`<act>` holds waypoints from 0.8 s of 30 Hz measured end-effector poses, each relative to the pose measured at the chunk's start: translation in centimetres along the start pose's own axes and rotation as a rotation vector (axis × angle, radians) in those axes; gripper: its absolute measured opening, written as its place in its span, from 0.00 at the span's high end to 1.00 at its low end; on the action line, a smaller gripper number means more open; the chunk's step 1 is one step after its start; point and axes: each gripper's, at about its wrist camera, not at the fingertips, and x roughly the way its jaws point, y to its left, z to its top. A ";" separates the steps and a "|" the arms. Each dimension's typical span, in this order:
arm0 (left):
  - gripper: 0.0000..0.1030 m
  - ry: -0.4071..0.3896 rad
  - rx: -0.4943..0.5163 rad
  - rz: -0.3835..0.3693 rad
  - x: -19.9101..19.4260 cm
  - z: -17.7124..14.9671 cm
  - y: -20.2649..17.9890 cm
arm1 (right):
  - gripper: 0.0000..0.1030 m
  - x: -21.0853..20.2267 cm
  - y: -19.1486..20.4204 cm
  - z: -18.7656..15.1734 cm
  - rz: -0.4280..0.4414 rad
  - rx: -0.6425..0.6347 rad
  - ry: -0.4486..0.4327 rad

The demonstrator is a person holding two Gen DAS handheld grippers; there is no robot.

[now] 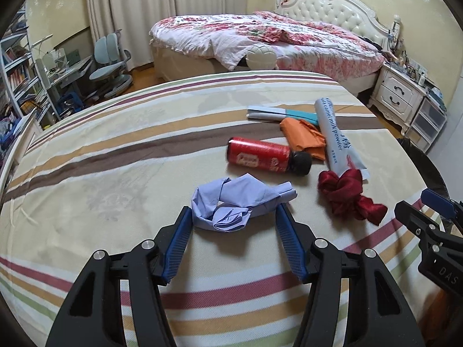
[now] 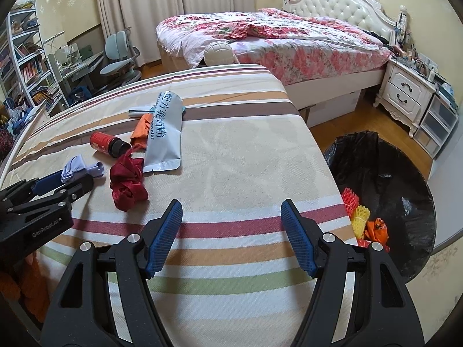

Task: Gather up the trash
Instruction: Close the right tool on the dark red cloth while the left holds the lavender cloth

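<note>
A crumpled pale blue wrapper (image 1: 231,202) lies on the striped table (image 1: 115,159). My left gripper (image 1: 234,217) is open, one finger on each side of it, not closed on it; it also shows in the right wrist view (image 2: 65,185). Beyond lie a red bottle with a black cap (image 1: 266,157), an orange wrapper (image 1: 303,136), a silver milk powder pouch (image 1: 335,136), a white-and-teal packet (image 1: 277,114) and a crumpled dark red cloth (image 1: 347,196). My right gripper (image 2: 231,214) is open and empty above the table's bare near edge.
A bin lined with a black bag (image 2: 385,173) stands on the floor right of the table, with red, yellow and orange trash (image 2: 361,217) inside. A floral bed (image 2: 275,40), a white nightstand (image 2: 405,92) and a desk with chairs (image 2: 95,60) lie beyond.
</note>
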 end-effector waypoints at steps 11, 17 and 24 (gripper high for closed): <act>0.43 0.015 -0.084 0.054 -1.2 -1.8 3.8 | 0.33 -0.8 2.5 -0.8 0.052 -0.041 0.003; 0.43 0.018 -0.117 0.066 -1.4 -2.1 5.2 | 0.34 -0.7 4.4 -0.8 0.079 -0.083 0.011; 0.43 0.017 -0.138 0.066 -1.6 -2.4 6.0 | 0.44 0.2 6.6 0.0 0.101 -0.126 0.011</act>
